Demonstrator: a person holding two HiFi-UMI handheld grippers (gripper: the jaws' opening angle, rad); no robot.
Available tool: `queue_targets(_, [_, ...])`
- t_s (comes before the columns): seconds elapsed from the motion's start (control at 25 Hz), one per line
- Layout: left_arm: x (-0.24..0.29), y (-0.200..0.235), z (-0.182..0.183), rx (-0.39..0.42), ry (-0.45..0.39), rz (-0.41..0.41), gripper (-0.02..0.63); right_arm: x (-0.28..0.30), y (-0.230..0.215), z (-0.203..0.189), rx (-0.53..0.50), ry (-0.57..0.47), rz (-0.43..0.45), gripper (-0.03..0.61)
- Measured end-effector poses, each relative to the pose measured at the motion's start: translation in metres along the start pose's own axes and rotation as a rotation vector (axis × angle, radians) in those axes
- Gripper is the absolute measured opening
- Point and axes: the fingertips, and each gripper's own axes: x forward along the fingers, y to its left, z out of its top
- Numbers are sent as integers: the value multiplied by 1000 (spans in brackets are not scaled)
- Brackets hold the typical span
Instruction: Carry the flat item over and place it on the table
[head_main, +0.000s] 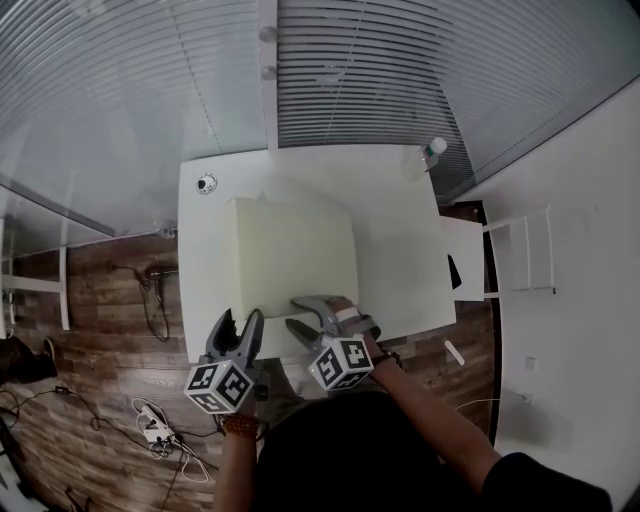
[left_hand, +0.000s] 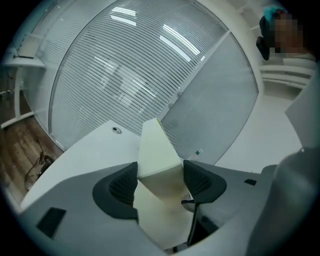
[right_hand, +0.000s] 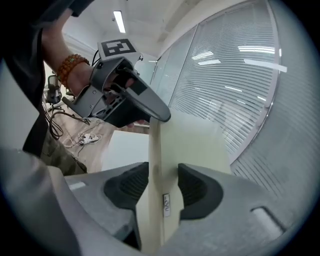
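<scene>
A pale cream flat slab (head_main: 295, 255) lies on the white table (head_main: 400, 240), its near edge close to the table's front edge. My left gripper (head_main: 241, 316) stands at the slab's near left corner. In the left gripper view that corner (left_hand: 159, 150) sits between the open jaws (left_hand: 160, 181), whose pads are close beside it. My right gripper (head_main: 292, 311) straddles the near edge further right. In the right gripper view the slab's thin edge (right_hand: 161, 165) runs between the dark pads (right_hand: 131, 186), which do not visibly press on it. The left gripper (right_hand: 125, 95) shows beyond.
A clear bottle (head_main: 432, 152) stands at the table's far right corner and a round grommet (head_main: 206, 183) at its far left. A white shelf unit (head_main: 520, 250) stands to the right. Cables and a power strip (head_main: 152, 425) lie on the wood floor. Blinds close off the far side.
</scene>
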Motion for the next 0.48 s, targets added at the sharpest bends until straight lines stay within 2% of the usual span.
queue_targets(0.12, [12,0,-13,-46,6,0,293,-2,-5,-16,-21,33,-33,147])
queue_targets(0.2, [25,-2,-25,-24,32,10,295,-2,-9,-32,-20,70,-41,147])
queue_targets(0.24, [31,-3,-32,43,59,22,294,-2,-10,-41,-12,87,-38,149])
queue_targets(0.32, [42,-9,-47,260,121,44,245,-1,-9,-58,10,109,-29,153])
queue_targets(0.36, [48,-12,-52,345,141,46,246,0,-9,-66,17,117,-25,150])
queue_targets(0.4, [53,-14,-57,383,150,45,246,0,-9,-73,19,124,-20,149])
queue_targets(0.48, [60,-15,-60,376,149,51,247,-2,-13,-82,35,126,-14,149])
